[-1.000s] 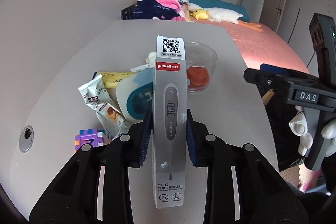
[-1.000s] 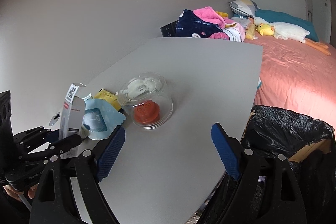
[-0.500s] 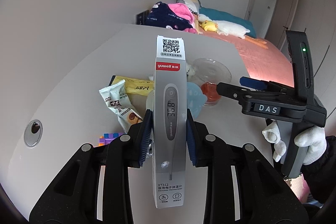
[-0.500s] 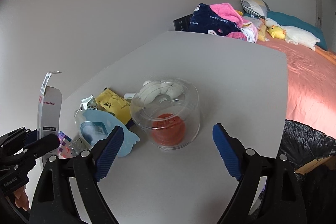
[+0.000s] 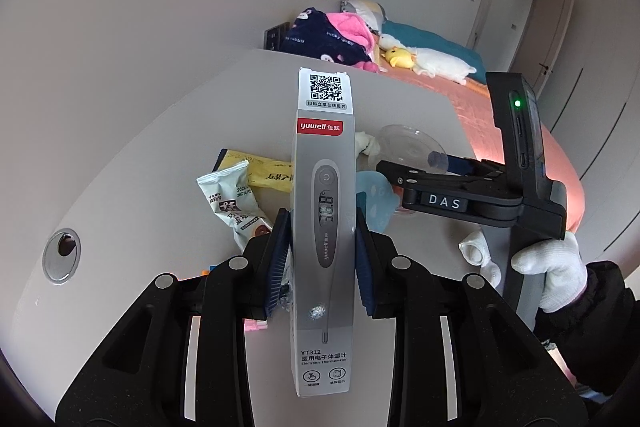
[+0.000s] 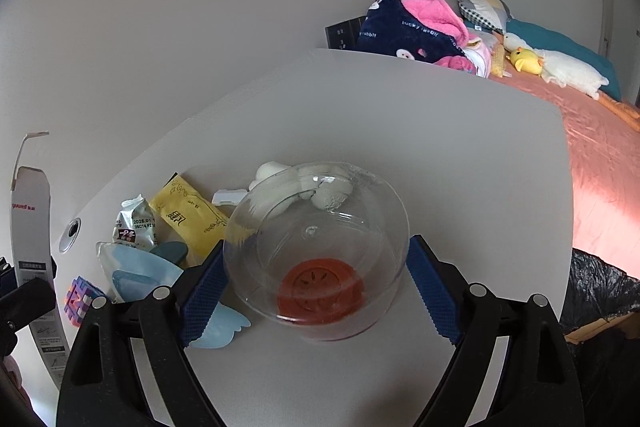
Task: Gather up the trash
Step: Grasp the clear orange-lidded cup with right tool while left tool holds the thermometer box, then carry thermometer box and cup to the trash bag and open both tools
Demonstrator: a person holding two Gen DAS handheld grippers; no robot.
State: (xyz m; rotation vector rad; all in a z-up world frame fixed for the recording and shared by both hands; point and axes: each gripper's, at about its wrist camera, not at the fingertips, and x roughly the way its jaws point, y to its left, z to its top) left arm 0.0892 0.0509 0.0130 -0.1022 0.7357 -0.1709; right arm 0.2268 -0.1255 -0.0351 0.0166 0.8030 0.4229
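My left gripper (image 5: 321, 247) is shut on a tall grey thermometer box (image 5: 324, 187), held upright above the white table (image 5: 168, 163). The same box (image 6: 30, 235) shows at the left edge of the right wrist view. My right gripper (image 6: 316, 287) is open, its blue pads (image 6: 202, 291) on either side of a clear plastic dome container (image 6: 320, 227) with a red disc inside. I cannot see the pads pressing on it. A white snack wrapper (image 6: 134, 223), a yellow packet (image 6: 188, 217), a light blue package (image 6: 140, 275) and crumpled tissue (image 6: 304, 183) lie left of and behind the container.
A black trash bag (image 6: 600, 291) hangs open past the table's right edge. A colourful block toy (image 6: 78, 301) sits near the left trash. A cable hole (image 5: 62, 255) is set in the table. A bed (image 6: 600, 147) with clothes and plush toys lies beyond.
My right gripper has moved in over the table until the clear container sits between its fingers. The left gripper keeps hold of the box and has drifted a little.
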